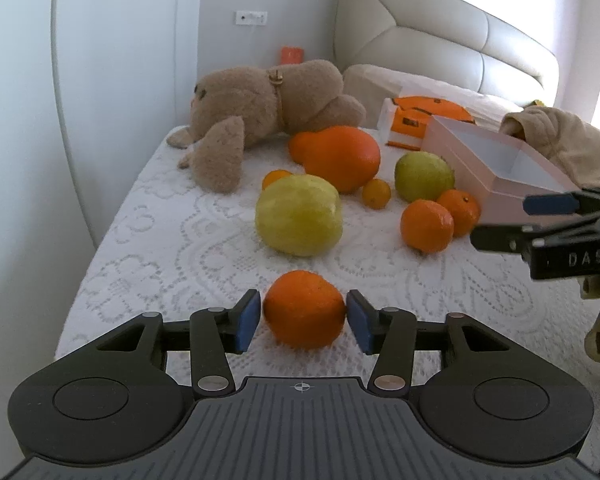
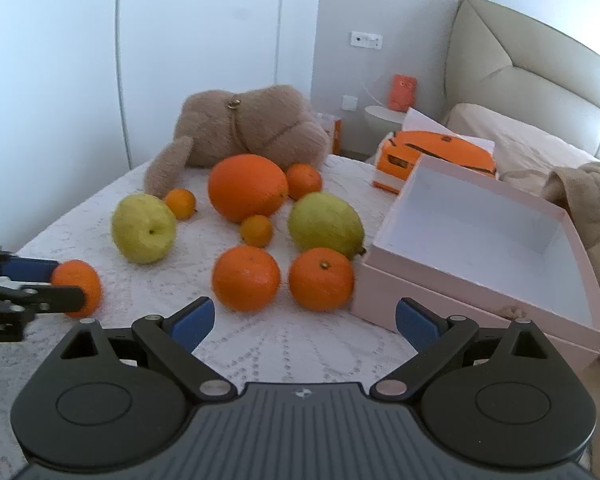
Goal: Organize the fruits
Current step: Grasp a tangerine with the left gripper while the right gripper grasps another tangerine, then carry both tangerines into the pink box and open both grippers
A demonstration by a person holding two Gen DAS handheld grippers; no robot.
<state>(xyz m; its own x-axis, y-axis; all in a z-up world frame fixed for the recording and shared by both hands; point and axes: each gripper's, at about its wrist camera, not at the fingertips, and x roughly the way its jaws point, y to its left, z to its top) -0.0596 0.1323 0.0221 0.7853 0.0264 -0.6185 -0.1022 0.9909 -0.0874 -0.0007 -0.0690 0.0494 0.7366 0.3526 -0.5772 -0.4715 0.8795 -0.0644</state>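
Left wrist view: white lace bedspread [image 1: 148,240] covers the bed, padded headboard [image 1: 440,28] at the back
Plush toy: brown stuffed animal [image 1: 268,108] lies on its side behind the fruit
Box: open pink box [image 2: 480,240], nothing inside, right of the fruit, one orange touching its near corner
Orange packaging: orange-and-white item [image 2: 428,156] behind the box
Big orange fruit: largest piece [image 2: 246,186], middle of the pile, just in front of the plush
Yellow-green fruits: one left [image 2: 144,228], one right [image 2: 324,224] beside the box
Oranges: pair side by side [image 2: 246,278] [image 2: 320,278] nearest the right gripper
Small citrus: several little ones scattered around the big fruit
Left gripper [image 1: 303,318]: blue pads on both sides of a lone orange [image 1: 304,310] at the near bed edge, pads at its skin, fruit on the spread
Right gripper [image 2: 304,322]: jaws wide, nothing between them, hovering in front of the orange pair
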